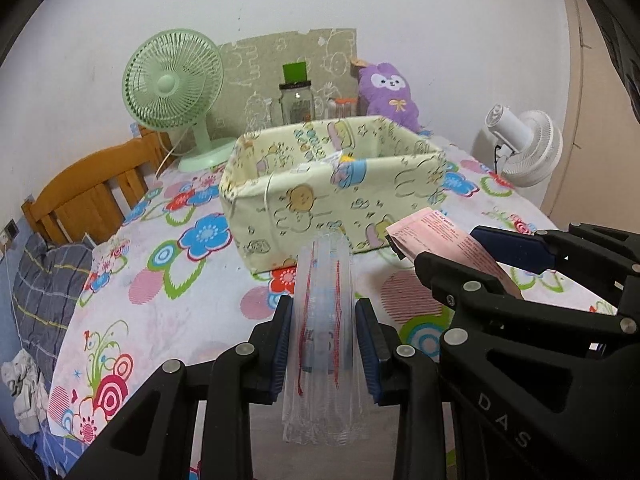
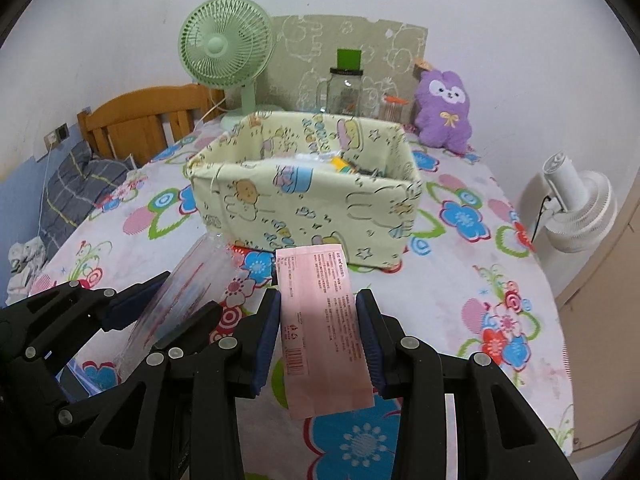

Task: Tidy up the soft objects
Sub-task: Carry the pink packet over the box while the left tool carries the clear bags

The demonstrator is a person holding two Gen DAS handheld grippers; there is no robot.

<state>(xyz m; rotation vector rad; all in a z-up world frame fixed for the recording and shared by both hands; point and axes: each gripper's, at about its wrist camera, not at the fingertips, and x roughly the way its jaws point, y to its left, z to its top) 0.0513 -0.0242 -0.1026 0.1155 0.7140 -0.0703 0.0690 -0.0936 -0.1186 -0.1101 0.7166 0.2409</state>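
My left gripper (image 1: 325, 340) is shut on a clear plastic pack (image 1: 323, 320) with red and blue print, held above the table. It also shows at the left of the right wrist view (image 2: 188, 288). My right gripper (image 2: 318, 336) is shut on a flat pink packet (image 2: 320, 320) with printed text and a barcode; the packet also shows in the left wrist view (image 1: 444, 240). A pale yellow cartoon-print fabric box (image 1: 320, 196) stands on the table ahead of both grippers (image 2: 304, 200), open at the top, with a few items partly hidden inside.
The table has a flowered cloth (image 2: 480, 280). Behind the box stand a green desk fan (image 2: 226, 48), a glass jar (image 2: 346, 92) and a purple plush toy (image 2: 444, 108). A white fan (image 2: 576, 208) stands off the right edge. A wooden bed frame (image 2: 140, 120) is at the left.
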